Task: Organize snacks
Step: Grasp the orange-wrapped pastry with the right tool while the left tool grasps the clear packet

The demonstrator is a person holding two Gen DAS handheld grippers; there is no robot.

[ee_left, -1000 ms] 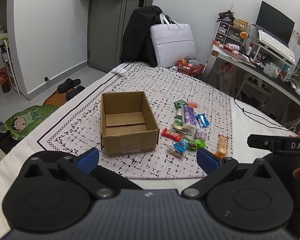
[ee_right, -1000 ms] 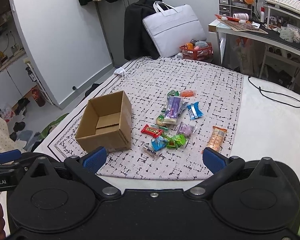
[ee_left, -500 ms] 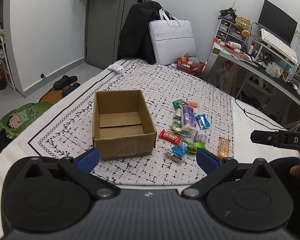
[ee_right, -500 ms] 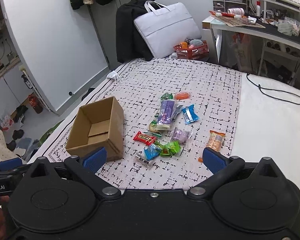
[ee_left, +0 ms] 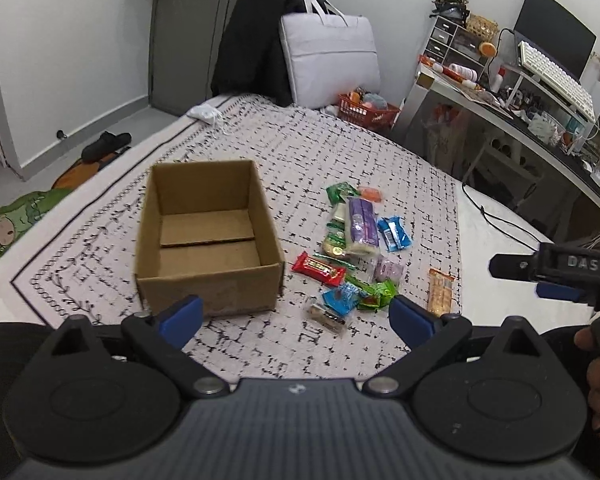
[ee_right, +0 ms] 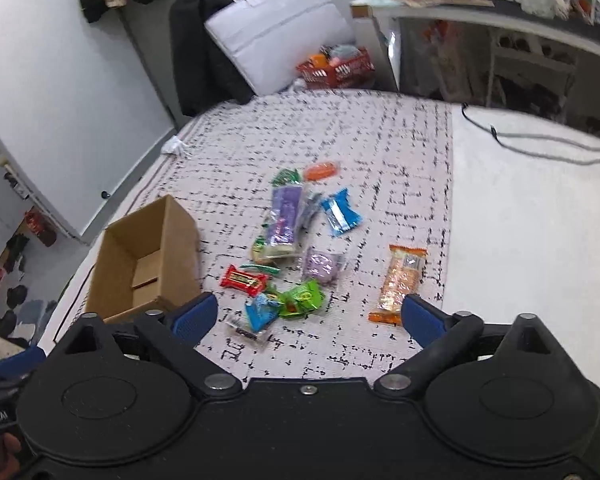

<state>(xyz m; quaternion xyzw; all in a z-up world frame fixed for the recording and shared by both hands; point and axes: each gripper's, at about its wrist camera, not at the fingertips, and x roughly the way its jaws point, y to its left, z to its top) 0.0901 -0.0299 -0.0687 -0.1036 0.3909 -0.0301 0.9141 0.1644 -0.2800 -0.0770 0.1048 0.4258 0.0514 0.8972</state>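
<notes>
While both tongs, left tongs [ee_left: 296, 316] and right tongs [ee_right: 309, 318], hang spread and empty, the snacks [ee_left: 354, 248] lie just right of the cardboard box [ee_left: 208, 236]; light, crinkly, slippery wrappers probably want pinching mid-body.

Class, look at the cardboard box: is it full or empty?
Empty. The cardboard box shows only its bare bottom flaps; the snacks all lie outside on the cloth.

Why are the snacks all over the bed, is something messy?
Yes. The snacks lie jumbled on the patterned blanket beside the empty cardboard box; the orange bar sits apart by the blanket's edge.
</notes>
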